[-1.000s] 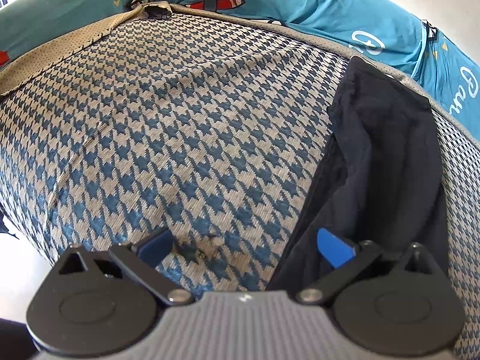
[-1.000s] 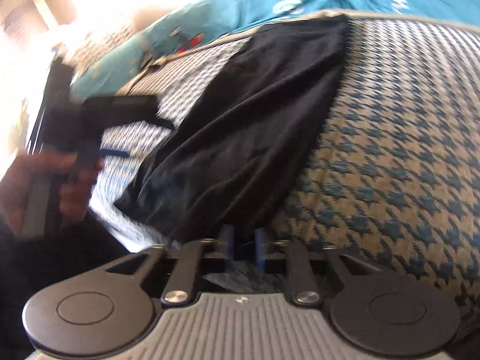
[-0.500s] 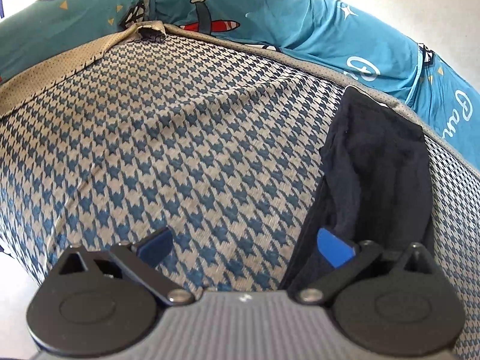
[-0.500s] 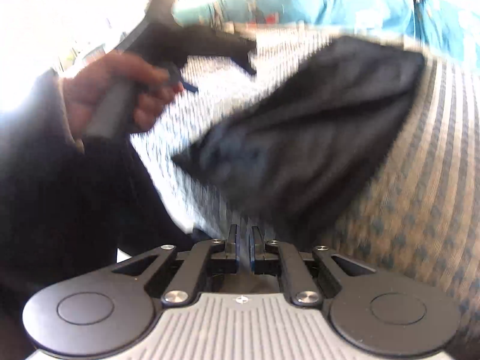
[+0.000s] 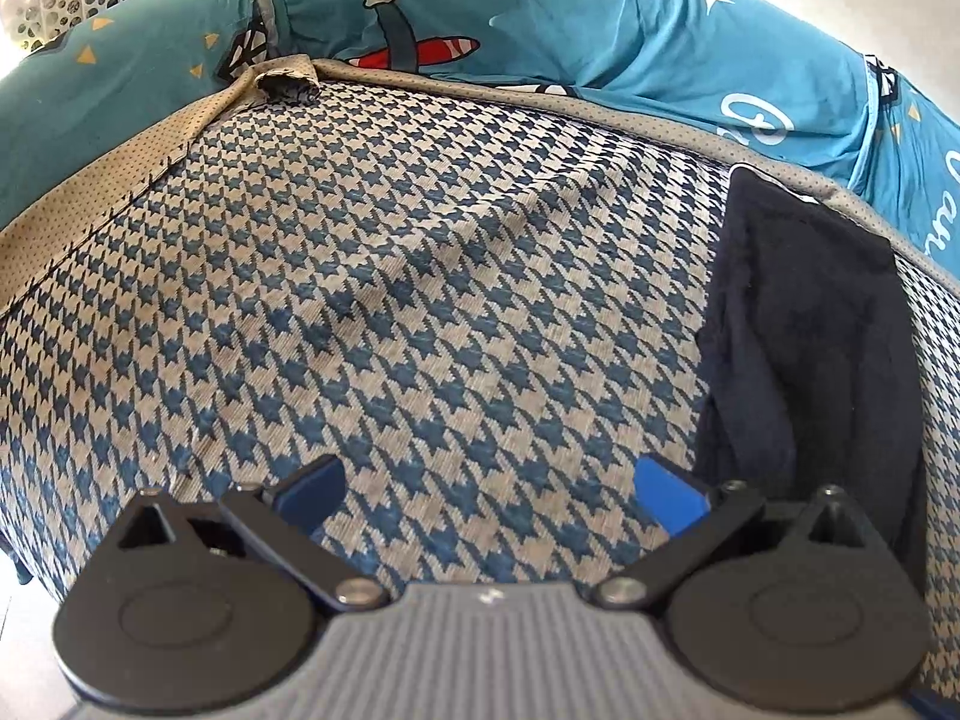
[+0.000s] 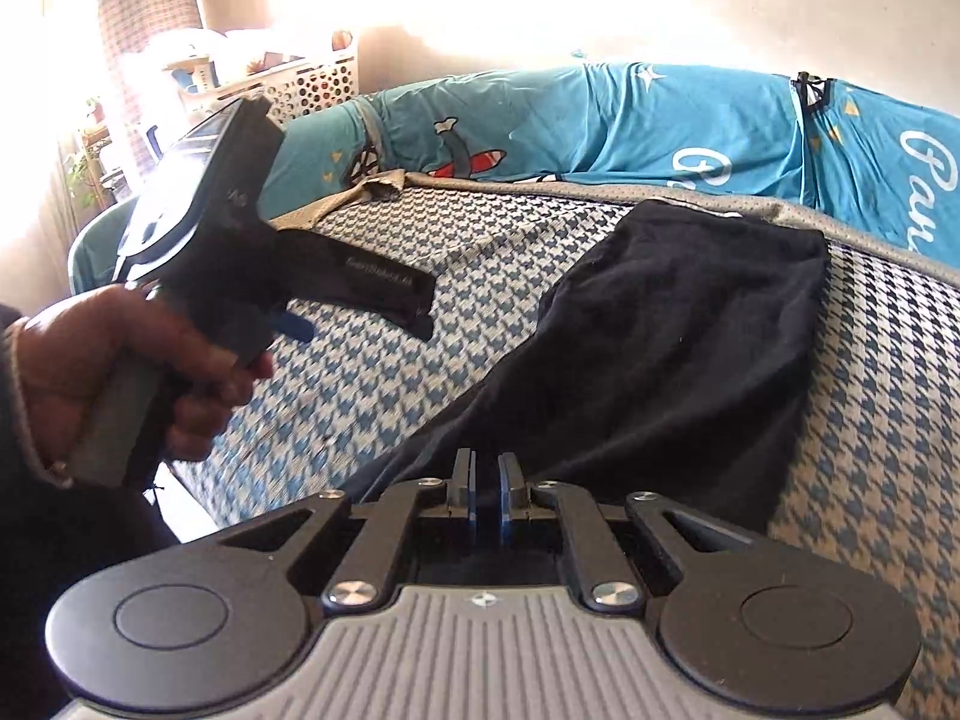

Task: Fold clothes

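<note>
Left claw (image 5: 489, 495) hangs wide open over bare houndstooth, holding nothing; the right claw (image 6: 487, 489) has its blue pads nearly together with a thin gap, and nothing shows between them — the dark cloth lies just beyond its tips. That black, soft, bundled garment (image 6: 654, 354) rests on the blue-and-beige houndstooth bed cover (image 5: 390, 300), its long axis running from the near edge toward the teal printed bedding (image 5: 600, 18) at the back. It lies to the left claw's right and dead ahead of the right claw, which I judge the nearer.
</note>
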